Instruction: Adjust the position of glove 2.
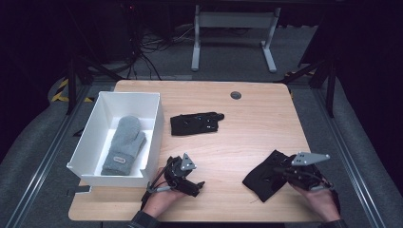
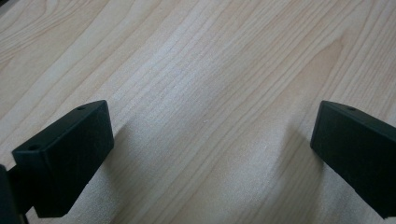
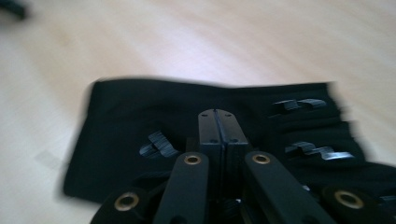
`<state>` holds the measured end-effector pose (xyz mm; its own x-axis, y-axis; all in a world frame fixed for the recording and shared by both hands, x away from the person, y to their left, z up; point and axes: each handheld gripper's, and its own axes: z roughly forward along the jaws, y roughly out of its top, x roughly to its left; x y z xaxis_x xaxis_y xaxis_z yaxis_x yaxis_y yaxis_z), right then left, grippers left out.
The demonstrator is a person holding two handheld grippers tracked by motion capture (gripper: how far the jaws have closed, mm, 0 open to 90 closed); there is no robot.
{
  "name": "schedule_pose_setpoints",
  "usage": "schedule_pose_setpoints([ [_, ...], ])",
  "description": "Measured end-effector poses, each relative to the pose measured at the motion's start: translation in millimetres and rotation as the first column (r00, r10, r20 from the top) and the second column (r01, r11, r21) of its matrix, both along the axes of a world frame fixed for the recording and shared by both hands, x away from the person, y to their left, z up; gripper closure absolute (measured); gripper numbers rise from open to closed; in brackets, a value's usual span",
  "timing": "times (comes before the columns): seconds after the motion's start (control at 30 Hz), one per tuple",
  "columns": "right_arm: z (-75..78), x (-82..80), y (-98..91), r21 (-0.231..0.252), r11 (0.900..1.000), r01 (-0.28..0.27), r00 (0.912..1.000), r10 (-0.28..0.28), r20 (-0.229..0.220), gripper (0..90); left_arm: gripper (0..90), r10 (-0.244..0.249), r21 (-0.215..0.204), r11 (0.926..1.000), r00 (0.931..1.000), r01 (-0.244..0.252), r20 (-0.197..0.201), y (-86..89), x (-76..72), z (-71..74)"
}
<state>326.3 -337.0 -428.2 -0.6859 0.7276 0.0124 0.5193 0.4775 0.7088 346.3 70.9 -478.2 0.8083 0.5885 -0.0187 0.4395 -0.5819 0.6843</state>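
Note:
A grey knitted mitten (image 1: pixel 124 145) lies inside a white box (image 1: pixel 90 128) at the table's left. One black glove (image 1: pixel 195 123) rests flat near the table's middle. A second black glove (image 1: pixel 263 179) lies at the front right, and my right gripper (image 1: pixel 281 170) hovers over its right part. In the right gripper view that gripper (image 3: pixel 217 114) has its jaws pressed together, with the glove (image 3: pixel 130 121) spread beneath and beyond them; nothing shows between the jaws. My left gripper (image 1: pixel 198 186) sits by the box's front right corner, open (image 2: pixel 212 144) over bare wood.
The wooden table (image 1: pixel 247 142) has a round grey grommet (image 1: pixel 235 95) near its far edge. The box takes up the left third. Bare wood (image 2: pixel 210 70) lies between the two black gloves. Beyond the table, cables and a desk frame (image 1: pixel 233 28) stand on the dark floor.

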Motion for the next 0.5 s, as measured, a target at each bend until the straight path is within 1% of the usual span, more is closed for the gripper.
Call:
schedule_pose_setpoints([
  [0.13,-1.4,25.7,-8.0,0.004,0.9964,0.084,0.9964,-0.085,0.005,90.0,0.0,-0.001,0.002,1.0000,1.0000,0.001,0.001,0.1,0.1,0.1],
  [0.2,-3.7,37.1,-9.0,0.002,0.9941,0.108,0.9941,-0.108,-0.002,90.0,0.0,0.000,0.002,1.0000,1.0000,0.000,0.001,0.1,0.1,0.1],
  [0.27,-6.2,46.3,-8.1,-0.015,0.9910,0.133,0.9911,-0.133,-0.002,90.0,0.0,-0.001,0.002,1.0000,1.0000,0.001,0.001,0.1,0.1,0.1],
  [0.33,-8.8,52.9,-7.7,-0.030,0.9884,0.148,0.9889,-0.149,-0.005,90.0,0.0,-0.001,0.002,1.0000,1.0000,0.001,0.002,0.1,0.1,0.1],
  [0.4,-12.7,58.9,-7.6,-0.037,0.9856,0.165,0.9859,-0.166,-0.024,90.0,0.0,-0.001,0.002,1.0000,1.0000,0.001,0.001,0.1,0.1,0.1],
  [0.47,-17.3,63.8,-6.0,-0.046,0.9849,0.167,0.9849,-0.168,-0.039,90.0,0.0,-0.001,0.002,1.0000,1.0000,0.001,0.001,0.1,0.1,0.1],
  [0.5,-17.8,65.4,-5.2,-0.043,0.9854,0.165,0.9854,-0.167,-0.035,90.0,0.0,-0.001,0.002,1.0000,1.0000,0.001,0.002,0.1,0.1,0.1],
])
